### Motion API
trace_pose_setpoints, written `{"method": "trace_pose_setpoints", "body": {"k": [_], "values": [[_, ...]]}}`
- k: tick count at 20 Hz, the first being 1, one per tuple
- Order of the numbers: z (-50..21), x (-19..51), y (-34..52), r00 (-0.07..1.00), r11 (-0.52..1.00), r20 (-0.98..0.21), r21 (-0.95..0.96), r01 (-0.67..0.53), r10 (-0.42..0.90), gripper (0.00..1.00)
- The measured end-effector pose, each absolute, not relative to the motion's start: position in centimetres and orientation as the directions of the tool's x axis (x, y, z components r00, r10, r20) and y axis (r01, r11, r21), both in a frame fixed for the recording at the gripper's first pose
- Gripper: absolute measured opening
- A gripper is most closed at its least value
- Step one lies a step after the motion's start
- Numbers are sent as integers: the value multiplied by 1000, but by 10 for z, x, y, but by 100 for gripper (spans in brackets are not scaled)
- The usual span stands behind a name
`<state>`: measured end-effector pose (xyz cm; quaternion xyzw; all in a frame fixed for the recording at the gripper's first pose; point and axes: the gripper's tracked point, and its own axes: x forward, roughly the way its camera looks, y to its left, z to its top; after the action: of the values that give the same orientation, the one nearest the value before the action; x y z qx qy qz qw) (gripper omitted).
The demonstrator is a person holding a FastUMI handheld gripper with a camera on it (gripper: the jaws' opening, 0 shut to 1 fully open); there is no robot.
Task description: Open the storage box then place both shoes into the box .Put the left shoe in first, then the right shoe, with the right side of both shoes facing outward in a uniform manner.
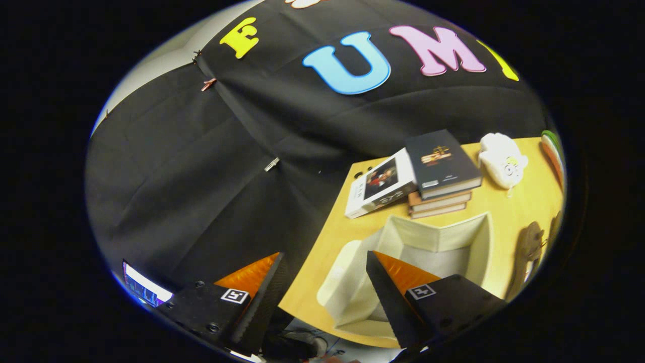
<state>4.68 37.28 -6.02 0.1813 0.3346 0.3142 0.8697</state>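
The cream storage box [456, 241] stands open on the wooden table [322, 237], and its inside looks bare. Its lid [345, 287] hangs folded out toward me, just ahead of the right finger. A brown shoe [529, 252] lies on the table right of the box, with a sliver of a second brown shape [556, 226] past it. My gripper [325, 256] is open above the table's near corner, nothing between its fingers. The right finger [388, 297] overlaps the box's near side; the left finger [264, 297] hangs off the table against the black cloth.
Beyond the box lies a stack of books [441, 174] with a white book [380, 185] beside it. A white plush toy [503, 160] sits farther right, next to a coloured striped object [552, 151]. A lit screen [143, 287] shows low, left of the fingers.
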Motion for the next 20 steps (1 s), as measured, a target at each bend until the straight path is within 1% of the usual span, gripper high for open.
{"method": "trace_pose_setpoints", "body": {"k": [5, 10, 15, 20], "values": [[-62, 86, 275, 728, 853, -458, 374, -364, 511, 98], [-86, 98, 180, 799, 930, -476, 157, -334, 367, 98], [-135, 84, 102, 801, 961, -555, -8, -275, 225, 98], [-184, 55, 39, 748, 977, -652, -54, -207, 122, 98]]}}
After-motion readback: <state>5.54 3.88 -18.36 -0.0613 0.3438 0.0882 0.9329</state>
